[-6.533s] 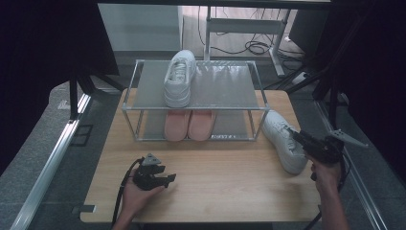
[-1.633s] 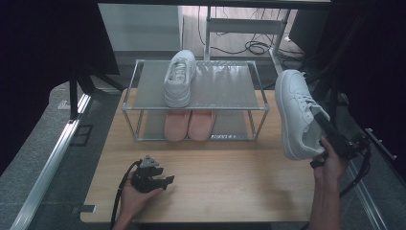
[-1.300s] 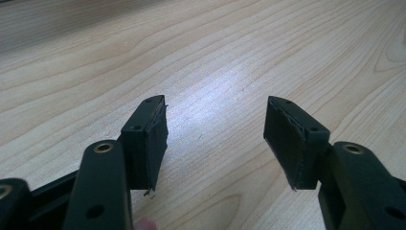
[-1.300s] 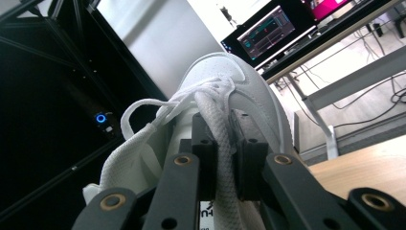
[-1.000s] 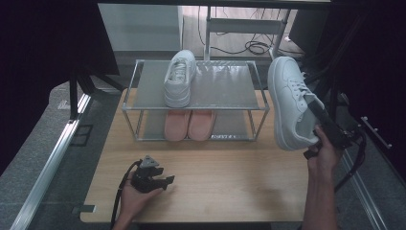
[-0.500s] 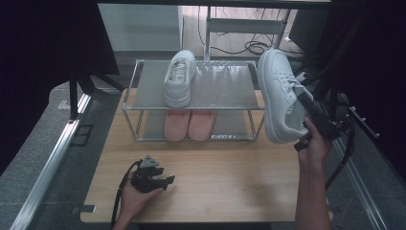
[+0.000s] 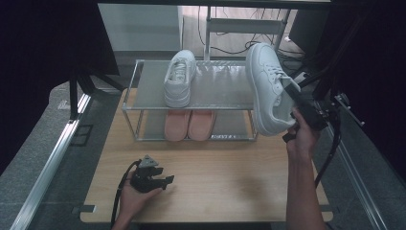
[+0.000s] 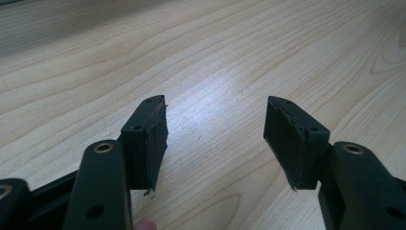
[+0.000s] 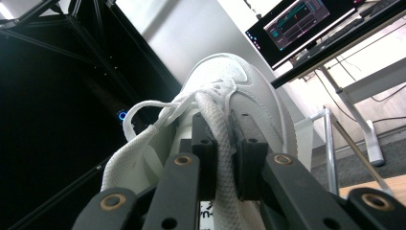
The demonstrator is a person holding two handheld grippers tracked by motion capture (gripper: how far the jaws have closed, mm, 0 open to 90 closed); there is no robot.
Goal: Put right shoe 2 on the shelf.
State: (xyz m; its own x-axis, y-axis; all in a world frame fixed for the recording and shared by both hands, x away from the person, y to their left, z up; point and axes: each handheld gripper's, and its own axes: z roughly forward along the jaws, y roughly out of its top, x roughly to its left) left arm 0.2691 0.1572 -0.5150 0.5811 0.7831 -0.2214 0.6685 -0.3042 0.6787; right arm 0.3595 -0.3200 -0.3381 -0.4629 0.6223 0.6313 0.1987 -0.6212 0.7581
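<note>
A white sneaker (image 7: 268, 91) hangs in the air over the right end of the metal shoe rack (image 7: 225, 91), toe pointing away. My right gripper (image 7: 293, 93) is shut on its tongue, and in the right gripper view the padded tongue (image 9: 218, 143) is pinched between the two black jaws. A matching white sneaker (image 7: 179, 79) lies on the rack's top shelf at the left. My left gripper (image 7: 163, 181) rests on the wooden table (image 7: 225, 172) near the front left, open, with only bare wood (image 8: 215, 124) between its jaws.
A pair of pink shoes (image 7: 189, 125) sits on the rack's lower shelf. A monitor (image 9: 306, 24) on a desk stands behind the table. Black frame poles rise at both sides. Cables trail from both grippers.
The right gripper has lifted the white sneaker off the table's right side and carried it up and left, toward the rack's top shelf. The left gripper has stayed put.
</note>
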